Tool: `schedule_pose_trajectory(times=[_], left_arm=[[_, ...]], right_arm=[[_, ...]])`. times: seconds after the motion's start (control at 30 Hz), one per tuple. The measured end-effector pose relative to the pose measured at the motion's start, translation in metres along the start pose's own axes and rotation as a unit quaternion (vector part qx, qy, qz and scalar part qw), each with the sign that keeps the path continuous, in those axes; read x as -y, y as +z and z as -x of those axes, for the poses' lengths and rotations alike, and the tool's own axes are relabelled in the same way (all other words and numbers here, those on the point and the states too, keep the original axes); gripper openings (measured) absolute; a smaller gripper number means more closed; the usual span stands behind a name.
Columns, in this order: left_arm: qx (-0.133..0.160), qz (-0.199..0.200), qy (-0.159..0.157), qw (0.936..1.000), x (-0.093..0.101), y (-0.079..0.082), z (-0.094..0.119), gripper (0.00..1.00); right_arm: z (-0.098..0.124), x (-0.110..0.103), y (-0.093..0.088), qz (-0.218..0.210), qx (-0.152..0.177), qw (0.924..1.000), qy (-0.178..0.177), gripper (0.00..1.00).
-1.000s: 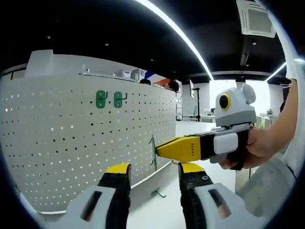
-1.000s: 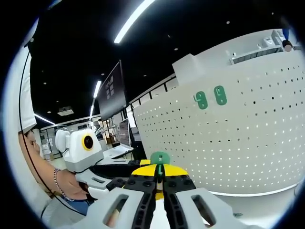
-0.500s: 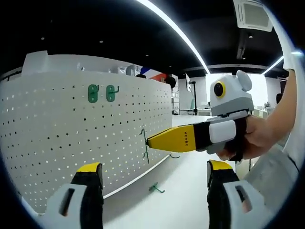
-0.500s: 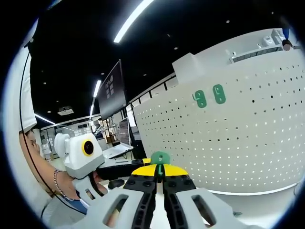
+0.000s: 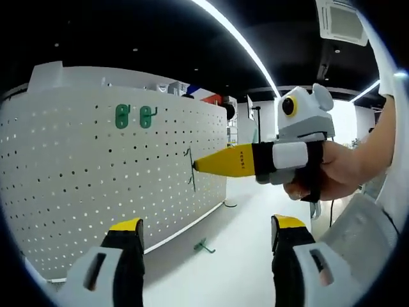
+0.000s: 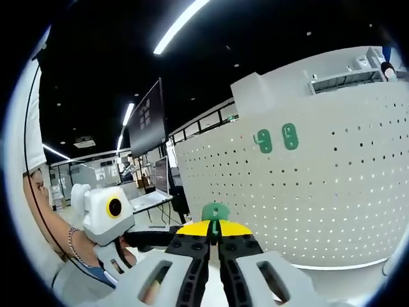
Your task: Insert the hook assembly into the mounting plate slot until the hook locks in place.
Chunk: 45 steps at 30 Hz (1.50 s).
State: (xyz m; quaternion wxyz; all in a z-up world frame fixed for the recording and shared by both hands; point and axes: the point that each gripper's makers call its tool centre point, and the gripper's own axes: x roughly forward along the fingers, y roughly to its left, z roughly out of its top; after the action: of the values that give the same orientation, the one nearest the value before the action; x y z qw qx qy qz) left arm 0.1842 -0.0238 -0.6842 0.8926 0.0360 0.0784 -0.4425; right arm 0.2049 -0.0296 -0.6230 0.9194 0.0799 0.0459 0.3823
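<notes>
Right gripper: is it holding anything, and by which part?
Yes. The right gripper is shut on the green hook, pinching its lower stem; the rounded head sticks out beyond the fingertips. The left gripper is open, holding nothing.

In the right gripper view, the closed right tongs [image 6: 215,245] are covering most of the green hook [image 6: 215,213]; just its rounded top is peeking above the yellow tips. In the left gripper view the same hook [image 5: 190,167] is showing as a thin dark wire at the tip, too small to make out its shape. Whether it is touching the white pegboard [image 5: 77,179] is unclear. The left tongs [image 5: 203,238] are being cut off by the bottom edge. The two green hooks [image 5: 133,116] on the board are looking tiny and blurred.
</notes>
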Motion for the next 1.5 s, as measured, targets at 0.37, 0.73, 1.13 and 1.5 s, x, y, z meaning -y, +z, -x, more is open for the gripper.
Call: schedule_pose_trajectory(times=[0.37,0.73,1.13,1.5], left_arm=[[-0.020,0.021,0.006,0.9996,-0.002,-0.021,0.010,0.82],[-0.036,0.036,0.016,0.9986,-0.002,-0.040,0.022,0.82],[-0.050,0.044,0.027,0.9974,-0.001,-0.056,0.033,0.81],[-0.064,0.042,0.028,0.9966,0.001,-0.068,0.039,0.80]], right_arm=[[0.010,0.031,0.019,0.023,0.000,0.9990,-0.039,0.01],[0.009,0.066,0.036,0.035,0.001,0.9952,-0.091,0.01],[0.004,0.102,0.056,0.062,0.002,0.9876,-0.144,0.01],[-0.005,0.127,0.077,0.081,0.002,0.9809,-0.177,0.01]])
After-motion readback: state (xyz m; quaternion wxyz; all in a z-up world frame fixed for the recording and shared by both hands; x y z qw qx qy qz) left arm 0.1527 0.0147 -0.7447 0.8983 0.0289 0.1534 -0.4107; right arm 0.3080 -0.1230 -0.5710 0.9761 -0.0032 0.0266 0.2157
